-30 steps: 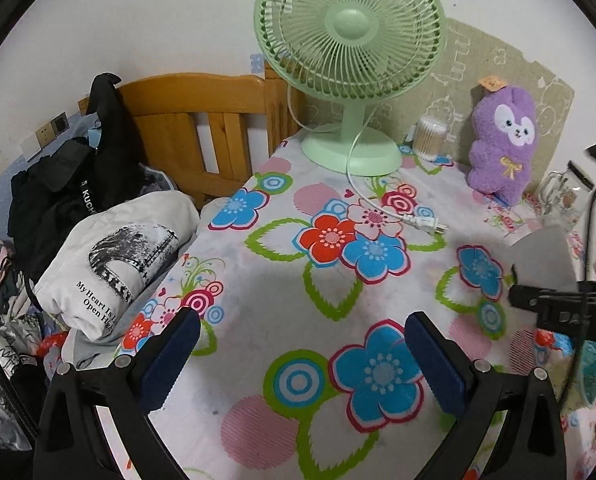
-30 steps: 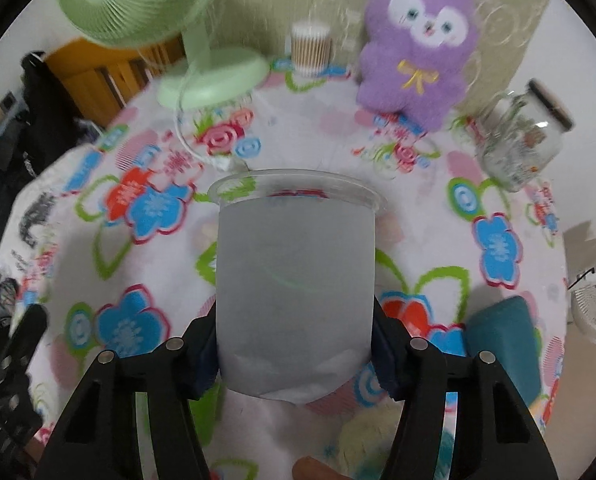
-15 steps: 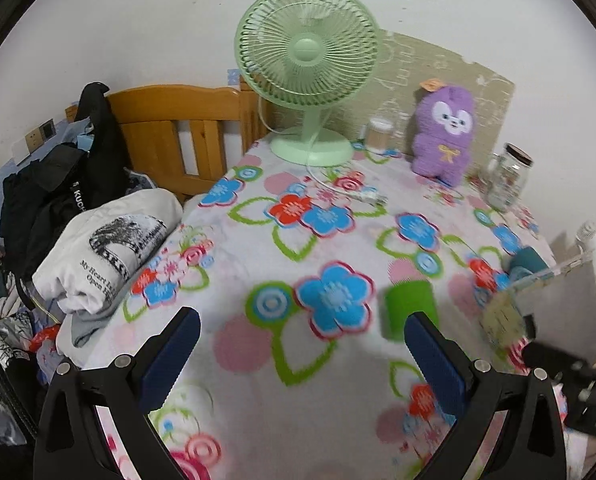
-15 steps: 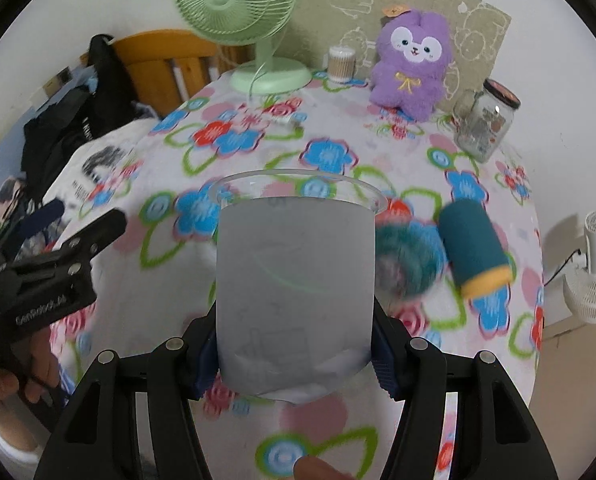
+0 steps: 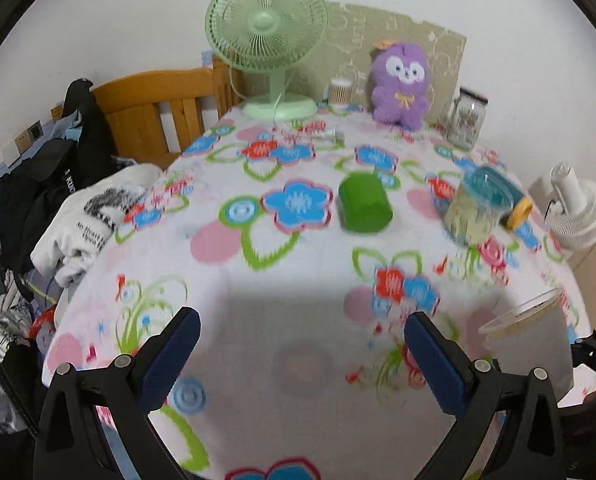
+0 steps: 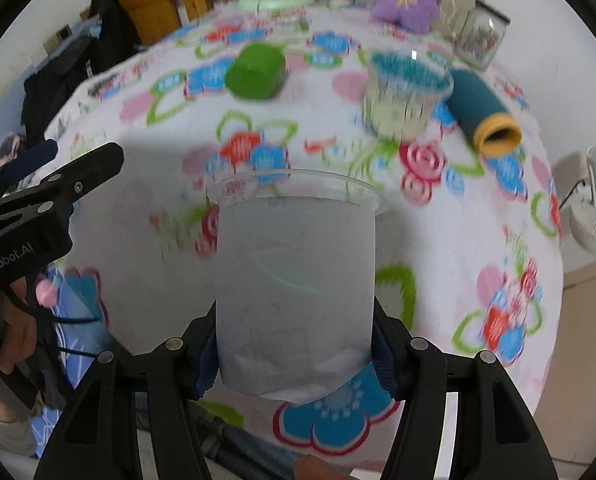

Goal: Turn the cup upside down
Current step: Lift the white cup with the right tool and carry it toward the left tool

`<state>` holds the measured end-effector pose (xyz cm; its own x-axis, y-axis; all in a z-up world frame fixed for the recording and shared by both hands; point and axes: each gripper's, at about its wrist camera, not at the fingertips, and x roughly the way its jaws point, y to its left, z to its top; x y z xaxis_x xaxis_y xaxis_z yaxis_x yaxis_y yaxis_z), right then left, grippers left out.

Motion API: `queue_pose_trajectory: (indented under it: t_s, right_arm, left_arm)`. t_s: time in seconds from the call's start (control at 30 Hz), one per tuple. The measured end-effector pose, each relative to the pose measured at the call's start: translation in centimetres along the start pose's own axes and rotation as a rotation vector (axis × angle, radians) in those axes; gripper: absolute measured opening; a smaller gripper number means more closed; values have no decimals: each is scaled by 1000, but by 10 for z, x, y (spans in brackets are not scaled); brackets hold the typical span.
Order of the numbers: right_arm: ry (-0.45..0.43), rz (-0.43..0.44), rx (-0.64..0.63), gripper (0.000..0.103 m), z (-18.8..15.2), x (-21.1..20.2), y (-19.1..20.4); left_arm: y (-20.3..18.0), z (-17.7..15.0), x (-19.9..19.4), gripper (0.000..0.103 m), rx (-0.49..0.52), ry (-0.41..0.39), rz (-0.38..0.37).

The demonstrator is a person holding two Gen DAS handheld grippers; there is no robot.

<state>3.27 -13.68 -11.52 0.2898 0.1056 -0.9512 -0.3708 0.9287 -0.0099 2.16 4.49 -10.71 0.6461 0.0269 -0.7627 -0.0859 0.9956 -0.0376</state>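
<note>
Both grippers have pulled back toward the near edge of the surface [image 5: 298, 280] since a second ago, so the green fan [image 5: 266, 36] and the purple plush toy [image 5: 400, 80] now look smaller and sit farther up in the frame. In the right wrist view the frosted plastic cup [image 6: 296, 280] is in the lower middle of the frame, held up off the flowery cloth, with its open rim pointing away from the camera. The right gripper [image 6: 296, 364] is pinching the cup low down near its bottom, one pad on each side. The cup looks thin, light and a bit bendy, so a hard squeeze could dent it and a weak one could let it slip. Holding it low on the sides seems good for turning it over. The left gripper [image 5: 302, 356] is spread wide with nothing in it, low in its own frame, over the near part of the cloth. The cup's rim [image 5: 518, 316] peeks in at that view's lower right.
</note>
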Motion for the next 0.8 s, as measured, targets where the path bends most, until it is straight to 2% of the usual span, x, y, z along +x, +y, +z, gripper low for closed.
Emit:
queue_pose_trajectory:
  t_s: [0.17,0.33,0.5,0.57,0.8]
  right_arm:
    - [48,1,6,65,-13,15,1]
    - [53,-16,4,65,-13,19,6]
    - [53,9,-23,73,-13,20,9]
    - [50,24,-20,82,-12,18,10]
    - [-6,4,-28,86,-8,2,7]
  left_arm:
    - [4,-23,10,103,-33,48,12]
    - [6,-29,10,103,-38,47,28]
    - [8,-30,8,103,-38,50,23]
    - [8,-28,7,103,-37,48,22]
    - [6,-19,-1,103,-43,39,7]
